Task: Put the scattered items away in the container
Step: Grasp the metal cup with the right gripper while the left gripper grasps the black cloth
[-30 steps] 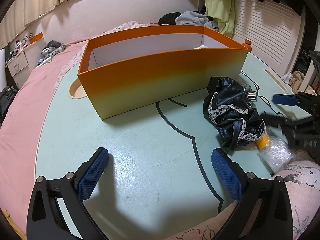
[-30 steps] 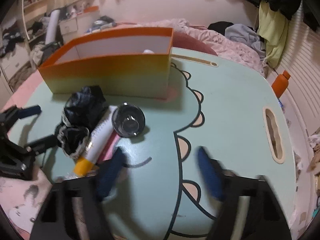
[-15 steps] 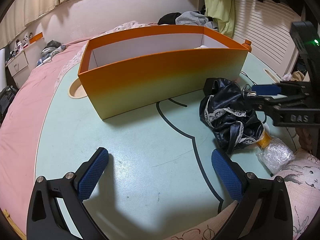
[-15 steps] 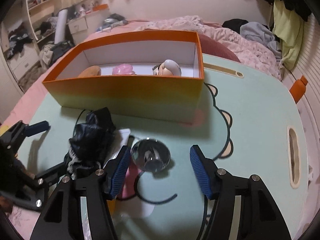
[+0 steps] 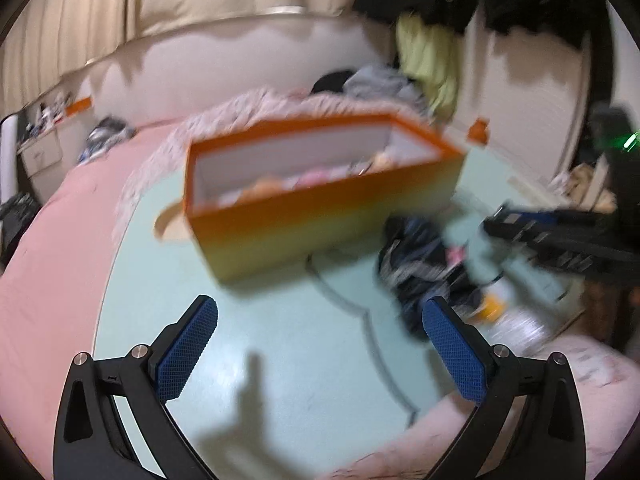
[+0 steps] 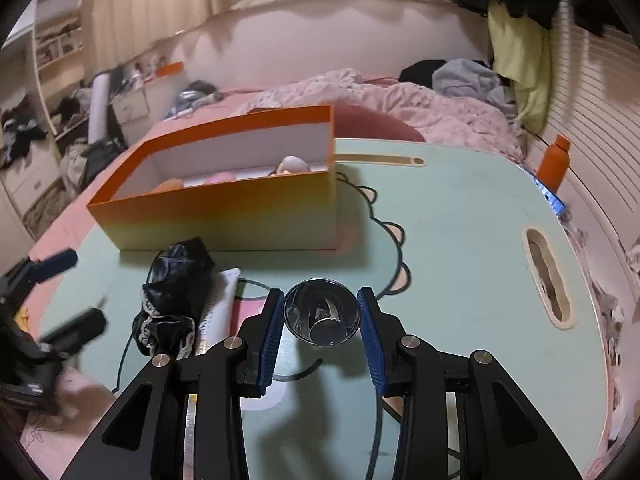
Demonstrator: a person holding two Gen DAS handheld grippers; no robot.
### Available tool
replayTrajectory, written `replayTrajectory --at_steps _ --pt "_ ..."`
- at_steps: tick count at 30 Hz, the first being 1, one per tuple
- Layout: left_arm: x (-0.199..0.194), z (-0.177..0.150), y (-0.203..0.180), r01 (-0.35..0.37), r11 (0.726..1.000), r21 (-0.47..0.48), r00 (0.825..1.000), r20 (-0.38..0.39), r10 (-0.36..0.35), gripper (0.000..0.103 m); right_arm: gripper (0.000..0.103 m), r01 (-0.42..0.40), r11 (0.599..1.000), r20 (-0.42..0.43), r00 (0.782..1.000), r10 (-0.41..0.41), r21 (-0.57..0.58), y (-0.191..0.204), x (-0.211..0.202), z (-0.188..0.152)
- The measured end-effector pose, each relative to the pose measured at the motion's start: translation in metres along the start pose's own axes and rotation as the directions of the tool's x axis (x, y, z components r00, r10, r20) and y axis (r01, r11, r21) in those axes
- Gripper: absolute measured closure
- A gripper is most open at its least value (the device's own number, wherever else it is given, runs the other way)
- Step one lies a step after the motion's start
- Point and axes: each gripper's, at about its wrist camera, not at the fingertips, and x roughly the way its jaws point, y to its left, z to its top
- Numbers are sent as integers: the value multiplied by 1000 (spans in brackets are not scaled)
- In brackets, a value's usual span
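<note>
On the big round mint-green table (image 6: 460, 216) with a cartoon animal drawn on it sits the tall orange cardboard box (image 6: 224, 216) that fades to yellow at the bottom. It is open at the top, and a few small soft-looking things already lie inside it. This box looks like the container for the tidy-up.

In front of the box lies a crumpled black shiny cloth with white lace (image 6: 172, 300). A white tube with an orange cap (image 6: 218, 308) lies just beside the cloth, partly tucked under it.

The smallest thing is a shiny round silver metal cup-shaped piece (image 6: 322, 314). It sits right between the two blue pads of the right gripper (image 6: 322, 328). The jaws are closing on it, and the pads (image 6: 272, 328) look as if they touch its sides.

The left gripper (image 5: 320, 354) hangs over a bare part of the table. Its blue fingers (image 5: 188, 350) stand wide apart with nothing between them.

So the step in hand seems to be picking up the silver piece. Next, the right gripper probably needs a firm squeeze, then a lift high enough to clear the box wall, and a move over the open top. The piece is smooth and round, so it could slip.
</note>
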Motion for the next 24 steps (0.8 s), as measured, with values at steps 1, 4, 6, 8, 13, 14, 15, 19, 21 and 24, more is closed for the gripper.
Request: replayTrajectory --at_steps 1,4,6,8,13,14,15,19,21,24 --pt "1 7 -3 24 1000 3 1000 2 -24 1 67 1 1000 1 1000 -1 8 -1 0 0" --pt "13 25 -14 72 997 18 997 -29 -71 1 67 4 1000 12 1000 -4 20 -1 -3 0" --pt "24 33 -19 87 996 25 995 -52 -86 1 67 1 1000 21 1000 -1 27 -4 -5 -2" --pt "33 41 -26 110 993 40 992 -68 -107 1 67 -2 999 26 1000 1 37 -6 -6 -3" --pt "53 41 -30 159 985 60 977 -152 -148 51 67 -10 998 25 1000 8 70 -12 -8 -4" --pt "59 39 -29 174 984 45 970 -179 -163 68 67 -12 997 21 1000 11 72 -12 -7 -4" --pt "62 36 -28 185 982 32 966 -191 -176 69 67 -11 997 20 1000 10 73 -12 -7 -5" --pt "47 33 -27 195 981 26 973 -131 -190 71 67 -13 997 20 1000 11 72 -12 -7 -5" --pt "31 33 -22 153 988 17 986 -62 -152 71 67 -11 997 23 1000 9 71 -11 -7 -5" --pt "6 31 -10 65 998 -28 997 54 -63 71 67 -7 998 29 1000 6 64 -10 -8 -5"
